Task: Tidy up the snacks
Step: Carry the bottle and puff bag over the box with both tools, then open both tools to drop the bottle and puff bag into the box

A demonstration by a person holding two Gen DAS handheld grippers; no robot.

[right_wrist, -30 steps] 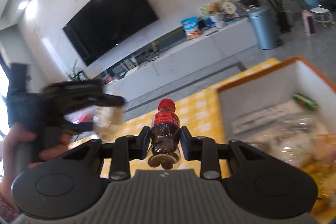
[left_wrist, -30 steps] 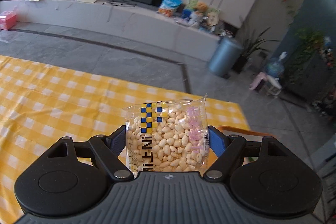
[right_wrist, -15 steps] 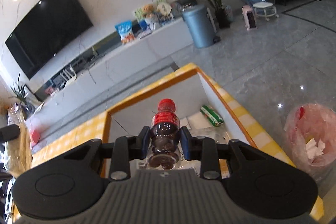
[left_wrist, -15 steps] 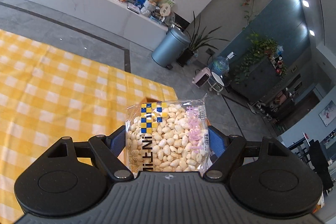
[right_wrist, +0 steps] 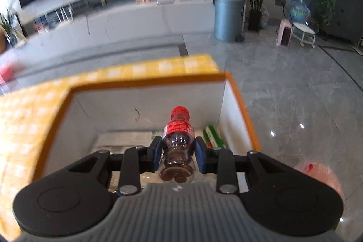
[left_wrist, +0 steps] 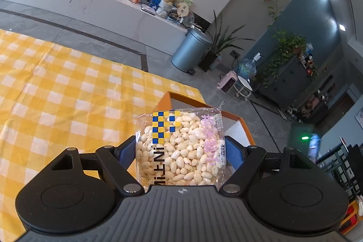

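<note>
- The left gripper (left_wrist: 180,149) is seen with its fingers (left_wrist: 127,151) spread wide and pressed against both sides of a clear bag of puffed rice (left_wrist: 180,146), which is held upright between them.
- The bag is marked with a blue and yellow chequered patch and pink lettering.
- Behind the bag, the orange rim of a box (left_wrist: 181,98) is visible on the bench (left_wrist: 56,94), which is covered by a yellow and white checked cloth.
- The right gripper (right_wrist: 178,152) is seen with its fingers (right_wrist: 155,155) set narrow and clamped on the lower body of a small cola bottle (right_wrist: 179,140) with a red cap and red label.
- The bottle is held above the open box (right_wrist: 147,83), whose white inner walls and orange rim are shown.
- A green and white packet (right_wrist: 212,136) is seen lying inside the box near its right wall.
</note>
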